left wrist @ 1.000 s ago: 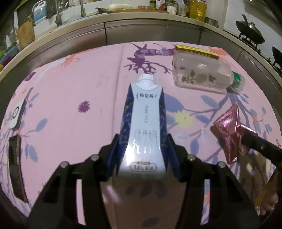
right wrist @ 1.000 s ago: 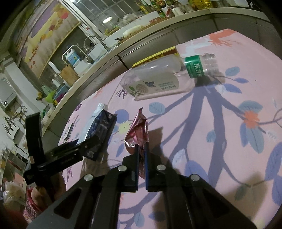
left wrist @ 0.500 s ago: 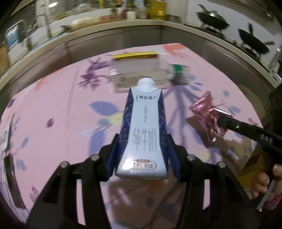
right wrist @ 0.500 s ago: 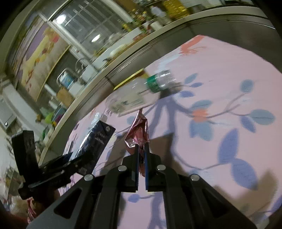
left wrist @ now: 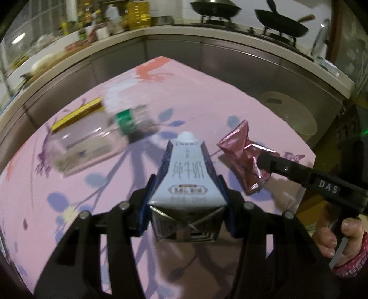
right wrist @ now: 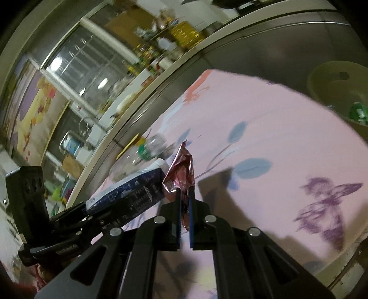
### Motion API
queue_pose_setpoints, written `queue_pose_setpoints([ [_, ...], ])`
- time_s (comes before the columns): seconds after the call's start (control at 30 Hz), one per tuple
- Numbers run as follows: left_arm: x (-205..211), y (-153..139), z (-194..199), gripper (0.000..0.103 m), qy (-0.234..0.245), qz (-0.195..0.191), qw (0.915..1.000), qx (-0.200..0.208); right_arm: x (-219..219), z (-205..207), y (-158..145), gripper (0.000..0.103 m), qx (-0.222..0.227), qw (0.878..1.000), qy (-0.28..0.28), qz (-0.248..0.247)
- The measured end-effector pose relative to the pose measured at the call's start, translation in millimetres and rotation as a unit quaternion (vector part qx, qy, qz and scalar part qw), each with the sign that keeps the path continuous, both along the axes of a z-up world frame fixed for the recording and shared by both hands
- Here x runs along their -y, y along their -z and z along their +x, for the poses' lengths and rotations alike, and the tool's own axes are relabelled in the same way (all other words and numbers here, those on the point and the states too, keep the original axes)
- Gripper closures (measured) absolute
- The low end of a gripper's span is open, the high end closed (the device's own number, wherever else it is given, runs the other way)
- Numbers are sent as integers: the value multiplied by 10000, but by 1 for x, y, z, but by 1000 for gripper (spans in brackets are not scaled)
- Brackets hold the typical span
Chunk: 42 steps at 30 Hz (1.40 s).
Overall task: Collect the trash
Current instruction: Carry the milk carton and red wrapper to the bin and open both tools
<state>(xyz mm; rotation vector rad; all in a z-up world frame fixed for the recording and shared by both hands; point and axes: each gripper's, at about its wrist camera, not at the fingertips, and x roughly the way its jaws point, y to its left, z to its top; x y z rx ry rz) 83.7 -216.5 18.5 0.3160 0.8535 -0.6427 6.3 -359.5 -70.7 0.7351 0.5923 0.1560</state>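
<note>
My left gripper is shut on a blue and white milk carton and holds it above the pink flowered tablecloth, cap pointing away. The same carton shows at the left of the right wrist view. My right gripper is shut on a crumpled pink foil wrapper, which sticks up from between its pads. In the left wrist view that wrapper hangs off the right gripper's tip, beside the carton. An empty clear plastic bottle with a green label lies on the cloth, blurred.
A pale round bin stands past the table's right edge; in the right wrist view the bin holds something green. A yellow-edged flat box lies behind the bottle. Steel kitchen counters ring the table, with woks on a stove.
Both grippers have swung to the right across the table with their loads, rolling as they went. The bottle has slid to the left of view and the bin has come into sight.
</note>
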Motion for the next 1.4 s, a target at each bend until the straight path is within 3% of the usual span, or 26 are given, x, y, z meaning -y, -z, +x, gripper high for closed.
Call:
queue_pose_setpoints([
  [0.53,140,-12,7,54,1164,136,9930,145,98,-23,15,101,184,9927,1090,477],
  [0.9,251,-15,12,54,1827,-36,9830,169,187,-56,22,101,331,9727,2234,533],
  [1.23,329,6,18,53,2265,-63,9740,11,229,-57,29,99,181,9566,2880,398],
  [1.27,333,7,17,51,2286,8,9735,71,230,-56,28,93,172,9558,2915,331],
  [1.3,336,8,15,39,2258,70,9740,166,231,-55,28,78,196,9554,2928,328],
  [1.33,337,6,14,34,2209,84,9749,272,231,-55,27,68,208,9547,2951,336],
  [1.4,332,1,16,33,2135,-81,9765,281,233,-60,27,44,251,9470,3182,355],
])
